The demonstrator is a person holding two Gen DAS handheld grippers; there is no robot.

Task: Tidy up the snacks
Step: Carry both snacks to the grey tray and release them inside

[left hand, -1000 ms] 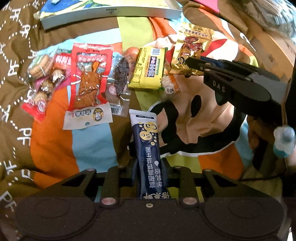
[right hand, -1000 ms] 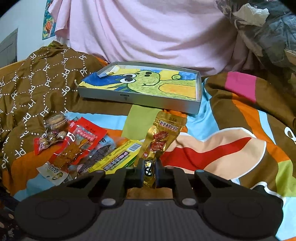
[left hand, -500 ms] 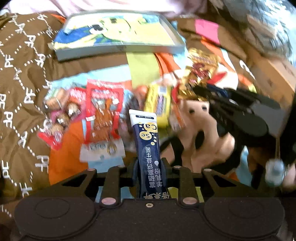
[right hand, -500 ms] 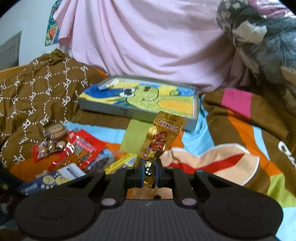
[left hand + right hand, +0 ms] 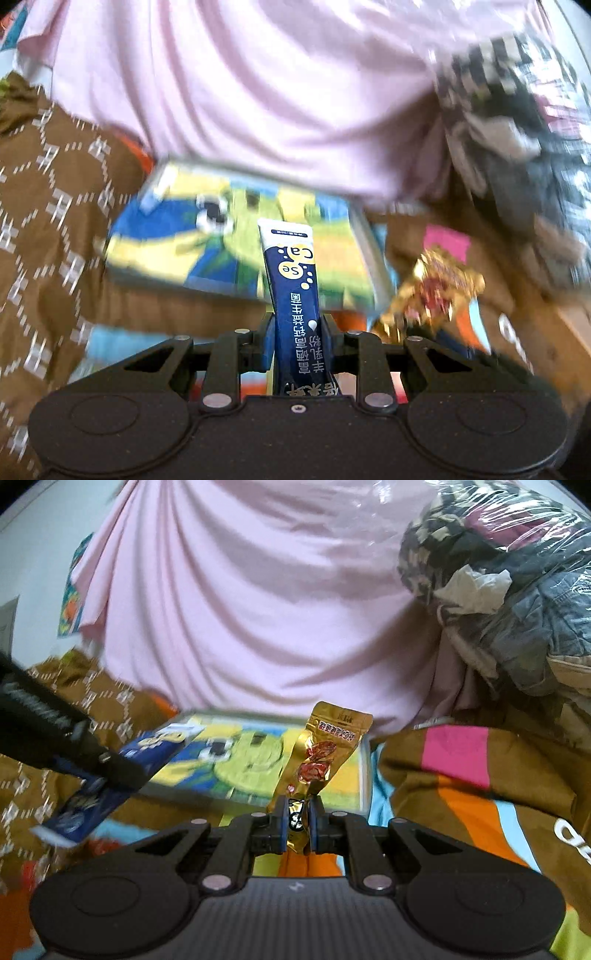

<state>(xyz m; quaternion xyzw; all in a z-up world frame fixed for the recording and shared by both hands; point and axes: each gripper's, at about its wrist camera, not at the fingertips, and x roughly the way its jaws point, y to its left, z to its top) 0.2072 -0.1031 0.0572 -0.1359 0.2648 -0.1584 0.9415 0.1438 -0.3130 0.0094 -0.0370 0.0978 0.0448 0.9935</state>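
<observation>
Left wrist view: left gripper (image 5: 295, 339) is clamped on a navy stick sachet (image 5: 293, 288), standing upright mid-frame over the cartoon tray (image 5: 177, 236). Right gripper (image 5: 297, 825) pinches a gold snack pouch (image 5: 325, 753) by its bottom edge, center frame, with the tray behind it and a pink sheet (image 5: 240, 609) filling the top.

tray (image 5: 364, 775) on blanket (image 5: 480, 794) | curtain (image 5: 258, 609) behind tray | clothes bag (image 5: 517, 590) right

Motion blur smears the tray (image 5: 236, 243) and gold packet (image 5: 432, 291).
</observation>
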